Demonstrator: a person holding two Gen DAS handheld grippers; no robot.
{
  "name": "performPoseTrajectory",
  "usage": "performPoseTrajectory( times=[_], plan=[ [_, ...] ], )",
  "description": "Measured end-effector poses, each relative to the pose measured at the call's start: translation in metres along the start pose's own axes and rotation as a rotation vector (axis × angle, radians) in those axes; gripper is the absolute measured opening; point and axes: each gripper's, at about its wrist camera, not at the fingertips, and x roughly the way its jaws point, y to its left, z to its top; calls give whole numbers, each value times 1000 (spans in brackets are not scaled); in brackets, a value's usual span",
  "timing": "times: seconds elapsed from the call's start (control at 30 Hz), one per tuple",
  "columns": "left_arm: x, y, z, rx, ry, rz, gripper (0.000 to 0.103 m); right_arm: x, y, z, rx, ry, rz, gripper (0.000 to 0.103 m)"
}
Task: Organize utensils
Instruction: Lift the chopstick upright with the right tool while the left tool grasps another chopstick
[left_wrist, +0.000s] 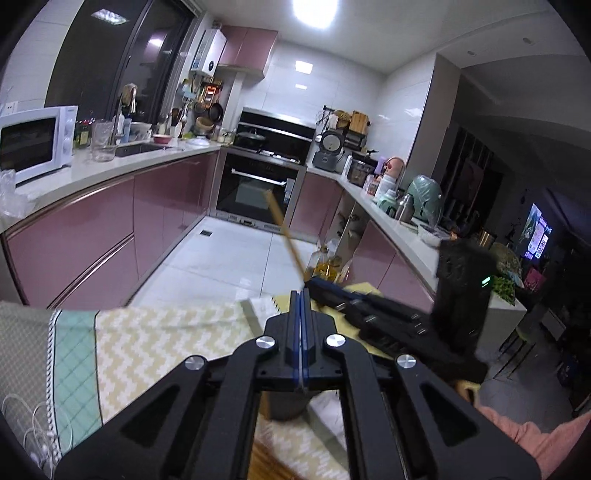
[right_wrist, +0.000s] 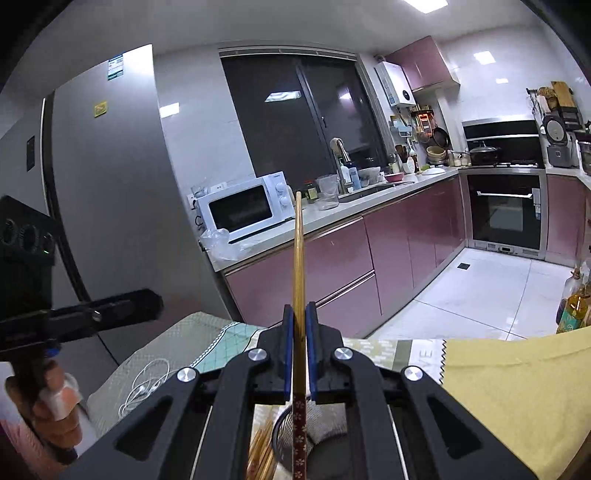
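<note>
In the right wrist view my right gripper (right_wrist: 300, 312) is shut on a long wooden chopstick (right_wrist: 298, 254). The chopstick points up and forward, and its patterned dark end hangs over a metal mesh holder (right_wrist: 291, 435). Several more chopsticks (right_wrist: 258, 454) lie left of the holder. My left gripper (left_wrist: 301, 295) is shut with nothing between its blue pads. The left wrist view shows the right gripper (left_wrist: 314, 285) just to the right, with the chopstick (left_wrist: 282, 225) slanting up-left from it. A hand (right_wrist: 55, 398) holds the left gripper (right_wrist: 153, 301) at the far left of the right wrist view.
The table carries a yellow zigzag cloth (left_wrist: 166, 332), a green quilted mat (left_wrist: 74, 350) and a plain yellow cloth (right_wrist: 517, 387). A white cable (right_wrist: 147, 380) lies on the mat. Beyond stand pink kitchen cabinets (right_wrist: 332, 258), a microwave (right_wrist: 243, 210) and a fridge (right_wrist: 110, 184).
</note>
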Motion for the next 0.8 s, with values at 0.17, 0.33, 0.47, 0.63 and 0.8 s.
performPoseTrajectory(
  times=[0.17,0.33,0.47,0.63,0.8],
  plan=[
    [28,6,-13,12,37,31,1,18,-16,-6,64,46,17,6],
    [52,33,-48,8,145,99,1,18,-22,-15,58,89,8,6],
    [60,62,-80,21,215,208,7,11,-24,-14,66,70,0,6],
    [70,95,-113,70,311,327,13,12,-22,-12,53,63,2,6],
    [87,115,-141,106,398,385,19,12,-18,-9,40,51,3,6]
  ],
)
